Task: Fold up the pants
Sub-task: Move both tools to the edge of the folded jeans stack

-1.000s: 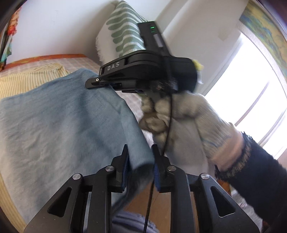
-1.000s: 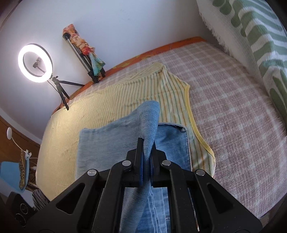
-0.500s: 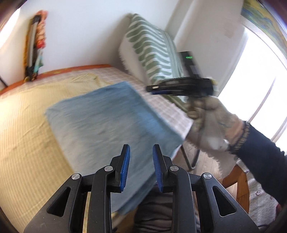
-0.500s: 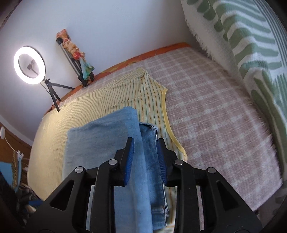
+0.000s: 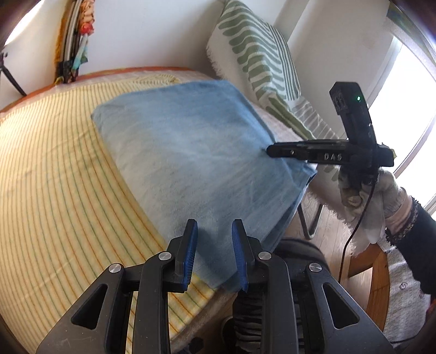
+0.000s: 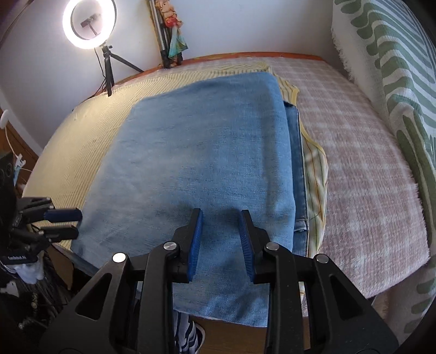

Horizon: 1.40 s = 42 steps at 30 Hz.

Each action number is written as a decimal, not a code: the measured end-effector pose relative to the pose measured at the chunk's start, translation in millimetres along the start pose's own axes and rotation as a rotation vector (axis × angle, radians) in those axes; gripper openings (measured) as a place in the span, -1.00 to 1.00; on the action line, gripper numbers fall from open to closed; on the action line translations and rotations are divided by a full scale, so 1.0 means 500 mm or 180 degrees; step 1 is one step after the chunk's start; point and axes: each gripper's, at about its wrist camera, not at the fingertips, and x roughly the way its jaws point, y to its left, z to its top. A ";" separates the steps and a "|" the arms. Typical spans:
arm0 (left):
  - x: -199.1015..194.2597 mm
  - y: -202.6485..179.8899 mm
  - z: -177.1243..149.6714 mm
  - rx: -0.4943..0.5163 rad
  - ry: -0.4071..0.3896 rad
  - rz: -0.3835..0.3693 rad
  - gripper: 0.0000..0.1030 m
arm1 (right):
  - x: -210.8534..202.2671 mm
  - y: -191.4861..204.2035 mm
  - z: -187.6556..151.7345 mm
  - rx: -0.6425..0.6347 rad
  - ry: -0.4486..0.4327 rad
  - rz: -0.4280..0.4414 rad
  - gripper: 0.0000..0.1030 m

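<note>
The blue denim pants [image 6: 207, 141] lie folded flat on the bed, over a yellow striped cloth [image 5: 54, 174]; their near edge hangs over the bed's front edge. My right gripper [image 6: 221, 215] hovers over that near edge. Its jaws are opening and nothing is pinched between them. My left gripper [image 5: 215, 226] stands open above the near left part of the pants [image 5: 196, 152], with a clear gap between its blue pads. In the left wrist view a gloved hand [image 5: 381, 188] holds the right gripper [image 5: 272, 151] at the pants' right edge. The left gripper [image 6: 64, 223] shows beside the pants' left corner.
A pink checked blanket [image 6: 362, 152] covers the bed's right side, with a green-and-white patterned cushion [image 6: 403, 89] against the wall. A lit ring light on a tripod [image 6: 90, 24] stands behind the bed. A wooden chair [image 5: 378, 261] and bright window [image 5: 414, 114] are on the right.
Both grippers have let go of the denim fold, which now lies flat on the pants. The right jaws went from shut to open. Both hands have drawn back toward the bed's near edge.
</note>
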 end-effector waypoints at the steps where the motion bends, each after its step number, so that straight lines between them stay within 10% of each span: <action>1: 0.003 -0.002 -0.002 0.0033 0.0010 0.0030 -0.53 | 0.001 -0.006 -0.001 0.0038 0.0003 0.0007 -0.31; 8: 0.013 -0.010 -0.005 0.0158 0.0112 0.0097 -0.49 | 0.009 -0.014 0.003 0.0018 0.0190 -0.0061 0.01; 11: -0.008 0.004 0.004 0.0062 0.0122 0.0001 -0.15 | -0.009 -0.020 0.025 -0.0025 0.0172 -0.0006 0.12; 15: -0.036 0.055 0.023 -0.0308 -0.0011 -0.0147 0.02 | -0.030 -0.055 0.060 0.0090 -0.0048 0.0162 0.73; 32: 0.038 0.161 0.072 -0.1150 -0.0026 -0.0319 0.08 | 0.122 -0.148 0.107 0.0563 0.0049 0.0961 0.71; 35: 0.050 0.160 0.078 -0.1158 -0.0060 -0.0309 0.04 | 0.121 -0.125 0.111 0.0380 0.0031 0.1037 0.15; 42: 0.058 0.138 0.085 -0.0959 -0.0090 -0.0175 0.00 | 0.117 -0.113 0.118 0.0283 0.0022 0.0936 0.14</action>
